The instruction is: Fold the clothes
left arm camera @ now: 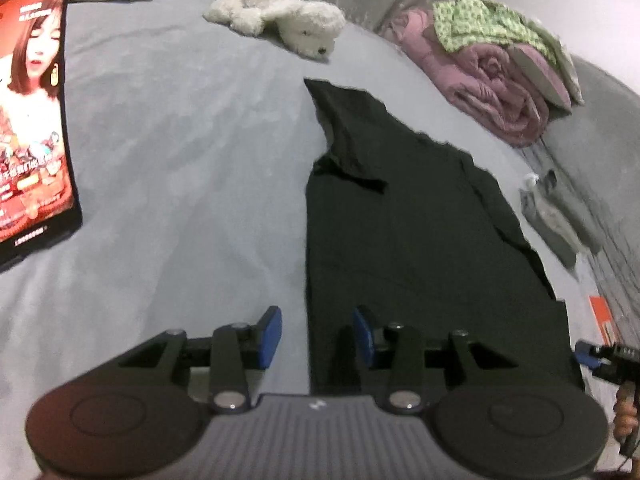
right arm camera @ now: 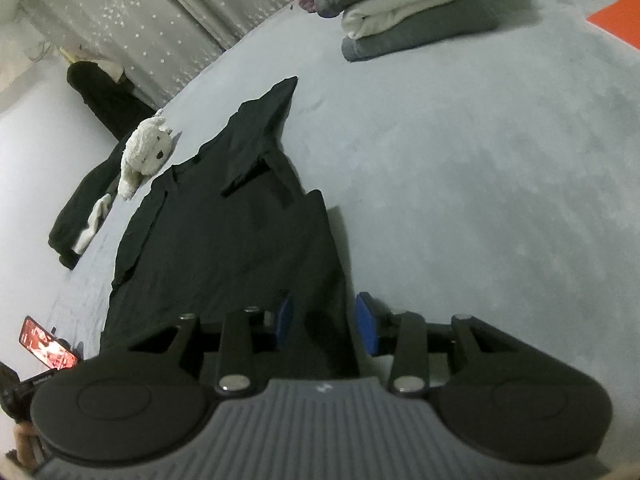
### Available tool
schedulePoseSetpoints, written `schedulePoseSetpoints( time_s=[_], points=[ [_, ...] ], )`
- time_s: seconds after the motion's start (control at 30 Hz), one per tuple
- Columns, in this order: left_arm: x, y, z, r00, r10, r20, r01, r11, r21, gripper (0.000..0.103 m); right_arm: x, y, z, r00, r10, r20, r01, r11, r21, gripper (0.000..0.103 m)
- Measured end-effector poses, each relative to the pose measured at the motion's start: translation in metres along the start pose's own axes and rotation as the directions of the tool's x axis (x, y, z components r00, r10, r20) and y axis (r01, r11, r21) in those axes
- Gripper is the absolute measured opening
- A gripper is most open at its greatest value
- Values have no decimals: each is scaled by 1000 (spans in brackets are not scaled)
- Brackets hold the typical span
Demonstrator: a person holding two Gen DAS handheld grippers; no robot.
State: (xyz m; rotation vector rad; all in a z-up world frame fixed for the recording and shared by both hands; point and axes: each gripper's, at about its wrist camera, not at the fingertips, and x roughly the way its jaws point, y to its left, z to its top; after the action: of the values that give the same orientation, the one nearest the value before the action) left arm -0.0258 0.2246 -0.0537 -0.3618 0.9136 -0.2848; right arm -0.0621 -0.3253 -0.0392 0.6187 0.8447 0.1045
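Garment [left arm camera: 420,240]: we see it spread on the bed [left arm camera: 192,152].
Grippers: left gripper [left arm camera: 318,338] straddles its near left edge; right gripper [right arm camera: 324,330] its near right edge.
Phone [left arm camera: 32,100]: left of garment.
Stuffed toy [left arm camera: 280,16]: behind garment.
Folded stack [right arm camera: 412,8]: far right, well apart.

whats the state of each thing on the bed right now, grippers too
black garment: spread flat on the bed, sleeves folded inward
left gripper: open, straddling the garment's near left edge
right gripper: open, straddling the garment's near right edge
phone: screen on
white plush toy: lying on its side
pink quilt: rolled up, green cloth on top
gray and white stack: folded
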Motion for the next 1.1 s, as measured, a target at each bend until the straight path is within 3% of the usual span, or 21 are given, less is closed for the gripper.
schedulePoseSetpoints(
  time_s=[0.27,0.57,0.77,0.97,1.1],
  points=[
    [-15,25,-9,999,-40,-11,39,997,-66,41,-13,-12,-5,1000,2,-23,-3,1000,-5,40],
    [-34,32,-15,998,-51,20,52,996,-68,41,-32,-25,-5,1000,8,-14,-8,1000,15,40],
    [-37,25,-18,990,-139,-36,139,990,-15,41,-37,-24,-5,997,63,-53,-63,998,-3,40],
    [-23,44,-28,948,-263,-181,240,961,-136,41,-30,-36,-11,982,121,-145,-118,993,28,41],
    [-17,50,-32,917,-328,-226,288,938,-193,41,-23,-41,-11,965,187,-186,-173,981,90,41]
  ],
)
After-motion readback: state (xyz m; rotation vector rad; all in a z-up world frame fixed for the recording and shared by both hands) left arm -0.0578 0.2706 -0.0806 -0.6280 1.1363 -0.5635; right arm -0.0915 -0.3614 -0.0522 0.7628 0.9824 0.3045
